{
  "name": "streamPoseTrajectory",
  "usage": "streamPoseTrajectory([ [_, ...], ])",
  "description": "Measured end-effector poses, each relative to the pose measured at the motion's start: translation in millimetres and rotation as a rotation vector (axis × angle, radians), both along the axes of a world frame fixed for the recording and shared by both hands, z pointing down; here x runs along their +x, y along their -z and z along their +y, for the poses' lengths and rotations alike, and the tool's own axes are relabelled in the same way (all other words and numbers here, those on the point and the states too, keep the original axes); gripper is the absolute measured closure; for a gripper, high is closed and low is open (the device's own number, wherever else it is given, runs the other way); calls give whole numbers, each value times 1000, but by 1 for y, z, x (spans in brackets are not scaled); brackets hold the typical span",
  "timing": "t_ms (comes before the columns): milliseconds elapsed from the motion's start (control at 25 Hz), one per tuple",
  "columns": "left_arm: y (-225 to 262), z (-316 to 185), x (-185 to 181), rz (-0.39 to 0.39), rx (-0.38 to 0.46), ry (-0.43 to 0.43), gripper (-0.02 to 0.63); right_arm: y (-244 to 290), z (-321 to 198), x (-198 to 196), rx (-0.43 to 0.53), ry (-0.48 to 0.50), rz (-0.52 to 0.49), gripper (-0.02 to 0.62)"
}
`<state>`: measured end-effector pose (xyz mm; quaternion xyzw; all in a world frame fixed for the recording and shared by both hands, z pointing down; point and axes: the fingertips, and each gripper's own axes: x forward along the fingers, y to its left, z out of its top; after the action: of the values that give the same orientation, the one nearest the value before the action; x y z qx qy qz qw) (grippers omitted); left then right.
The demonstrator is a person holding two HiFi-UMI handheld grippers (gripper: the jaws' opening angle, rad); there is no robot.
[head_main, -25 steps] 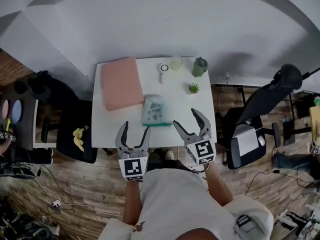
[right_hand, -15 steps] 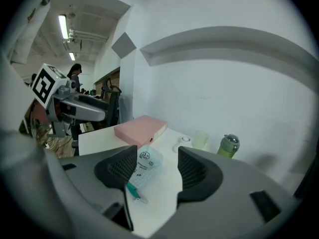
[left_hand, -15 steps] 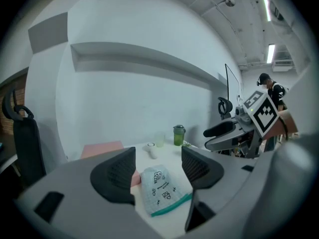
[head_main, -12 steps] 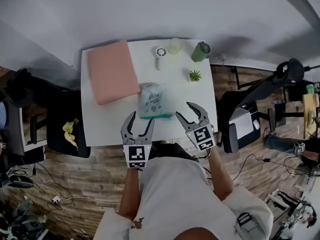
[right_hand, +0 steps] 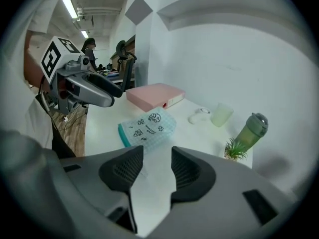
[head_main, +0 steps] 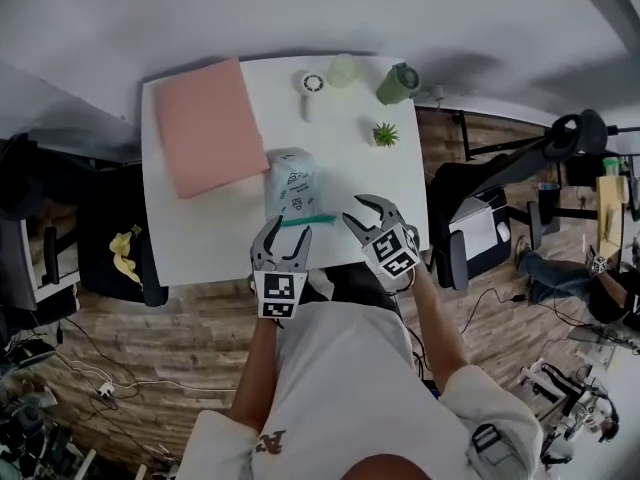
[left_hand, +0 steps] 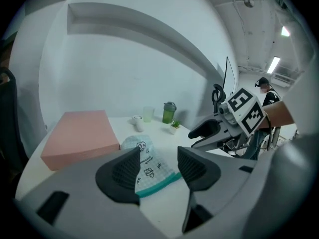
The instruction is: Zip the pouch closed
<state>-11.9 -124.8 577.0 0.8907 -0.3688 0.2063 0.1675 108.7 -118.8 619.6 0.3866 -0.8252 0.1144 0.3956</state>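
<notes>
Looking along right gripper: jaws partly apart, just been closing, nothing between pads, only bare white table in gap.
Beyond pads, just ahead: checked pouch flat on table, teal zip edge toward left.
Behind pouch: pink box.
Further right: small white round item, translucent cup, green bottle upright, small potted plant beside bottle.
At left: left gripper, marker cube on top, above table edge, apart from pouch; jaws just been closing, empty.

Pink box, green bottle, plant
</notes>
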Motion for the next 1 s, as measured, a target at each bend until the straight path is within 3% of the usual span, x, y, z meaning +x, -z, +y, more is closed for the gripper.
streamPoseTrajectory([
  [480, -65, 32, 47, -83, -133, 19, 423, -51, 22, -5, -108, 338, 21, 466],
  [760, -88, 43, 69, -108, -195, 39, 455, -71, 27, -10, -135, 474, 37, 474],
  [1000, -108, 49, 83, -143, -235, 60, 477, -80, 28, -12, -157, 534, 27, 494],
])
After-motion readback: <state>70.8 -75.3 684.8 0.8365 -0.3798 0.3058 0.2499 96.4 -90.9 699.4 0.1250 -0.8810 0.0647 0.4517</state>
